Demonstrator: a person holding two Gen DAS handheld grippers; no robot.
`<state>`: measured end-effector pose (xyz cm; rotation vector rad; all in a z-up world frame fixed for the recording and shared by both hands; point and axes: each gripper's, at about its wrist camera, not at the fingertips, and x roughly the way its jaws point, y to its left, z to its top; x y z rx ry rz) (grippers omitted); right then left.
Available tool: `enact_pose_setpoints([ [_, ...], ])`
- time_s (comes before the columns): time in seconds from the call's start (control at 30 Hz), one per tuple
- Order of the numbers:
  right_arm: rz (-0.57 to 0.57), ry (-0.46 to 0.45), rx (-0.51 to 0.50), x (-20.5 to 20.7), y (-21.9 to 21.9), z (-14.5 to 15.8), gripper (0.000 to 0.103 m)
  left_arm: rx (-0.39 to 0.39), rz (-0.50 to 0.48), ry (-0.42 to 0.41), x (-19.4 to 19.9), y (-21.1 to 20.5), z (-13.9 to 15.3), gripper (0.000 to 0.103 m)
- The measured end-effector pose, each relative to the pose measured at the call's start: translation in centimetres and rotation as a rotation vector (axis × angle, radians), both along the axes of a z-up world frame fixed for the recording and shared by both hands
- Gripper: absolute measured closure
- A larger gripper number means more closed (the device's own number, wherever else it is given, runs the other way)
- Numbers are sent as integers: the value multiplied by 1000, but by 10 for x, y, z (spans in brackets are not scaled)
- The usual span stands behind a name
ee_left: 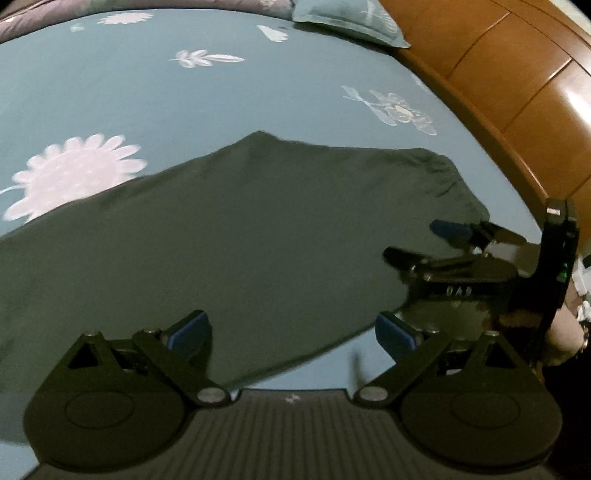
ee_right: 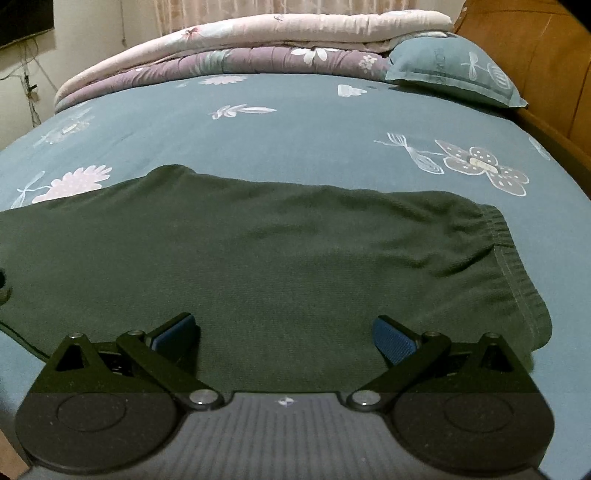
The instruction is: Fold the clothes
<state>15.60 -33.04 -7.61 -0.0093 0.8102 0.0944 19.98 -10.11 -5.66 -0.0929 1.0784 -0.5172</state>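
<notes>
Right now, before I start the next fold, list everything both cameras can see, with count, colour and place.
Garment: one, dark green, spread flat on the bed, its stitched elastic band at the right end.
Bed sheet: one, teal with pale flower prints, under the garment.
Pillow: one, teal, far right corner of the bed by the headboard.
Quilts: folded stack, cream on top, purple floral beneath, along the far edge of the bed.
Headboard: one, brown wood, along the right side.
Curtain: pale, behind the quilts.
Left tool: open, empty, over the garment's near edge.
Right tool: open, empty, over the garment near the band end.
</notes>
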Motion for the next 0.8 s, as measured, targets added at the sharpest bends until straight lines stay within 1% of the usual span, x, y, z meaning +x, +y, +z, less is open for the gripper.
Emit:
enact_pose_setpoints([
  [0.1, 1, 11, 0, 2, 0, 1, 0, -13, 16, 24, 8, -1, -10, 6],
  [0.17, 1, 15, -1, 2, 0, 1, 0, -41, 49, 50, 9, 10, -15, 6],
  [0.23, -1, 17, -2, 2, 0, 1, 0, -91, 99, 66, 5, 33, -17, 6],
  [0.3, -3, 17, -2, 2, 1, 1, 0, -121, 164, 75, 1, 61, -15, 6],
  [0.4, -5, 18, -4, 2, 1, 1, 0, -80, 283, 71, -9, 105, -13, 6],
  [0.5, -22, 45, -14, 6, 5, 4, 0, -40, 400, 65, -19, 149, -9, 6],
  [0.57, -40, 67, -17, 9, 9, 8, 0, -35, 438, 23, -24, 174, 0, 6],
  [0.63, -43, 82, 13, 13, 15, 13, 0, -55, 474, -25, -25, 196, 5, 6],
  [0.7, -27, 79, 74, 16, 26, 21, 0, -85, 500, -45, -21, 216, 3, 6],
  [0.73, -8, 79, 104, 18, 35, 25, 0, -99, 514, -54, -19, 226, 1, 6],
  [0.8, 39, 81, 161, 22, 54, 33, 0, -98, 563, -65, -18, 248, -4, 6],
])
